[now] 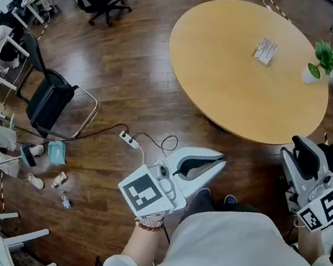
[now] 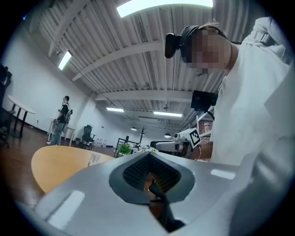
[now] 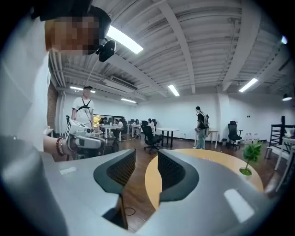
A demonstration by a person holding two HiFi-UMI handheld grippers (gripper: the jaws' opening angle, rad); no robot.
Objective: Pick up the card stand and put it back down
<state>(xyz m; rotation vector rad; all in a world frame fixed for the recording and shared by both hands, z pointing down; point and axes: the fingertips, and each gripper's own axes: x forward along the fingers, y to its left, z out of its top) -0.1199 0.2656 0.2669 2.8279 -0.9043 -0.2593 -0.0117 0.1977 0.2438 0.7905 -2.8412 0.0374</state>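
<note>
- Left gripper (image 1: 221,162): you are holding it at 6 o'clock, jaws pressed together, empty.
- Right gripper (image 1: 301,142): you are holding it at 5 o'clock, jaws a narrow gap apart, gripping nothing.
- Card stand (image 1: 265,51): it is resting on the round table (image 1: 228,88) at 1 o'clock, well apart from both grippers.

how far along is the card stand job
Done: nothing that shows; the card stand stands on the round table, whether already lifted and returned I can't tell. In hand: nothing; the left claw is shut and empty, the right claw slightly apart and empty, both held off the table. Left, if not begun: reach, grip, lift, set down.
</note>
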